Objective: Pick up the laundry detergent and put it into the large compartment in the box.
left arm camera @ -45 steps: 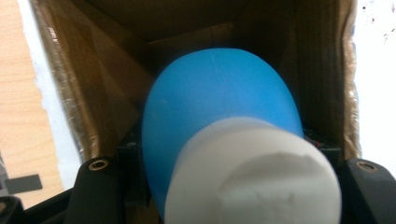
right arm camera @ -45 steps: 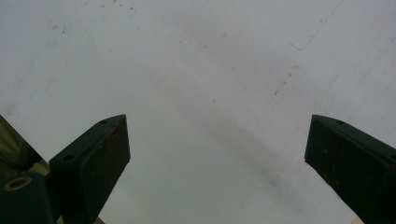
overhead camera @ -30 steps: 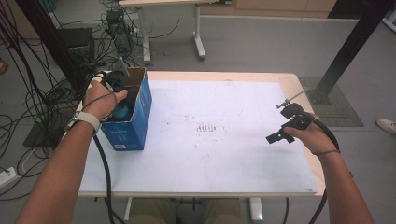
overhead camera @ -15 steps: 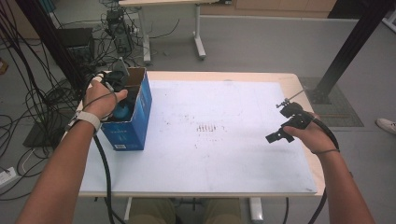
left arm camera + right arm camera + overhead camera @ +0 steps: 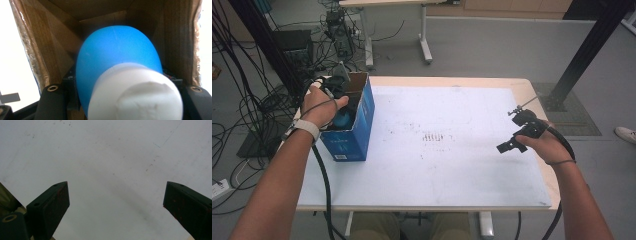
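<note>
Blue bottle (image 5: 117, 67): white cap toward the camera, clamped in the left gripper (image 5: 333, 90) inside the box (image 5: 362, 130)
Box: upright, open-topped, at the bench's (image 5: 452, 165) 9 o'clock edge
Right gripper (image 5: 116, 202): jaws wide apart, holding nothing, over bare bench at 3 o'clock

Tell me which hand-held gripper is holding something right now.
The left hand-held gripper, inside the blue box, is clamped on a blue bottle. The right hand-held gripper is open over the table.

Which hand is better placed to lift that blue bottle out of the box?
Left. The left gripper is inside the blue box, its jaws either side of the blue bottle. The right gripper hangs open over bare table, far off.
</note>
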